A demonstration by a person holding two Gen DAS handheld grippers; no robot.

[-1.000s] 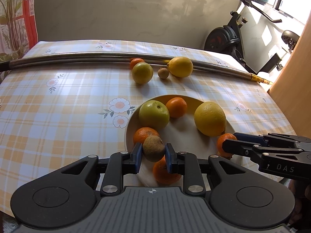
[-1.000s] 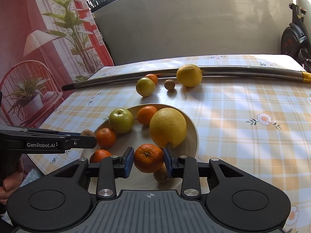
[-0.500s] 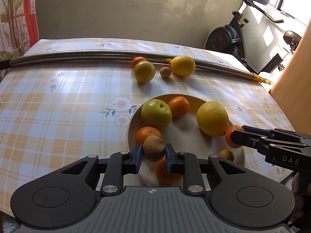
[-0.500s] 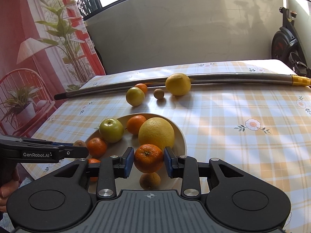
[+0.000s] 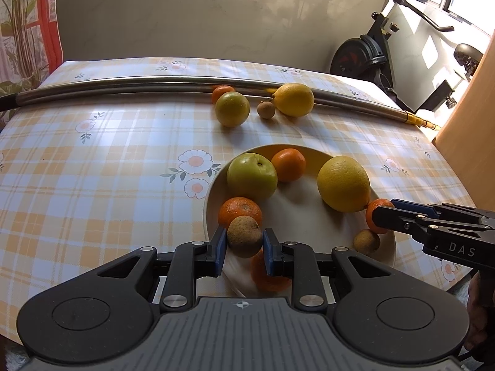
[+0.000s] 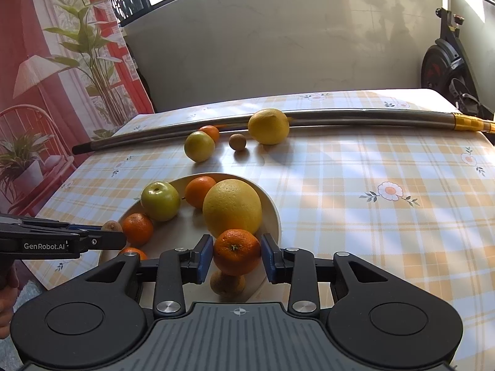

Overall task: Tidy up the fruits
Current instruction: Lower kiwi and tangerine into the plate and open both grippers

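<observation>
My left gripper [image 5: 244, 242] is shut on a brown kiwi [image 5: 244, 235], held just over the near left of the cream plate [image 5: 297, 216]. My right gripper [image 6: 237, 252] is shut on a mandarin [image 6: 236, 255] above the plate's [image 6: 273, 208] near rim. A second kiwi [image 6: 227, 283] lies under that mandarin. The plate holds a green apple [image 5: 252, 176], a big yellow citrus [image 5: 344, 184], several mandarins and that second kiwi [image 5: 366, 241]. In the left wrist view the right gripper [image 5: 383, 213] enters from the right.
Beyond the plate a greenish orange [image 5: 232, 108], a mandarin [image 5: 221, 91], a small kiwi [image 5: 266, 109] and a lemon [image 5: 294, 99] lie loose on the checked tablecloth against a long metal pole [image 5: 123, 82]. An exercise bike [image 5: 365, 58] stands past the table's far right corner.
The right gripper has tipped up slightly with its mandarin, uncovering the kiwi on the plate beneath it. The left gripper has kept still with its kiwi.
</observation>
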